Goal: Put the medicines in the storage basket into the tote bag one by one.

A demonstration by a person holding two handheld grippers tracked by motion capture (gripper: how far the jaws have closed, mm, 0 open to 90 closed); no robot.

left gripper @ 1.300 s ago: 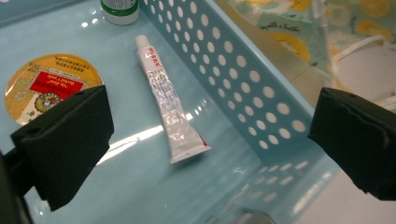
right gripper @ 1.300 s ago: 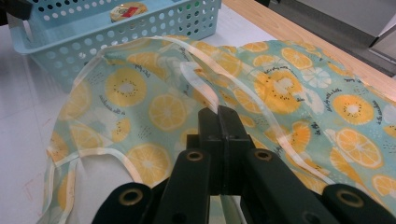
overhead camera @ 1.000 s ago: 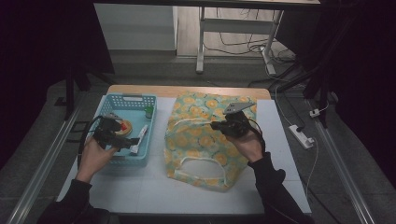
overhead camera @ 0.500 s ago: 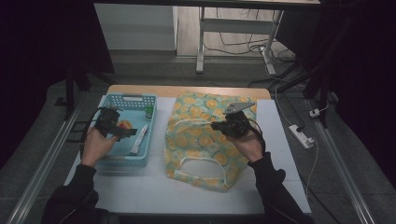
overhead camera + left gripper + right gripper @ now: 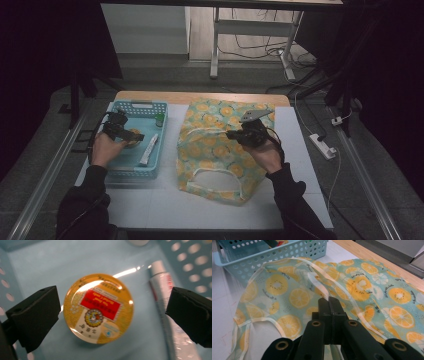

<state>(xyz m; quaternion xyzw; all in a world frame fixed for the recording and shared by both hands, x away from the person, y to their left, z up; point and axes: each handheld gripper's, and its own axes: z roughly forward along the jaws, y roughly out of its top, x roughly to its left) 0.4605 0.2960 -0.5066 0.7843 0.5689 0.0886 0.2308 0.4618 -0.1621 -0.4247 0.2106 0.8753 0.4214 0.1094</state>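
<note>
The left tongs hang open inside the blue basket, jaws either side of the round yellow tin without touching it. The tin lies on the basket floor beside a white tube. The right tongs are clamped on a handle of the orange-print bag, which lies on the desk just beside the basket.

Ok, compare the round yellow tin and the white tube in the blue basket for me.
The round yellow tin is a flat disc lying lid up with a red label; the white tube is long and narrow and lies on its side. The tin sits centred between the open jaws of the left gripper; the tube lies off to one side, by one jaw. Both rest on the floor of the blue basket.
</note>
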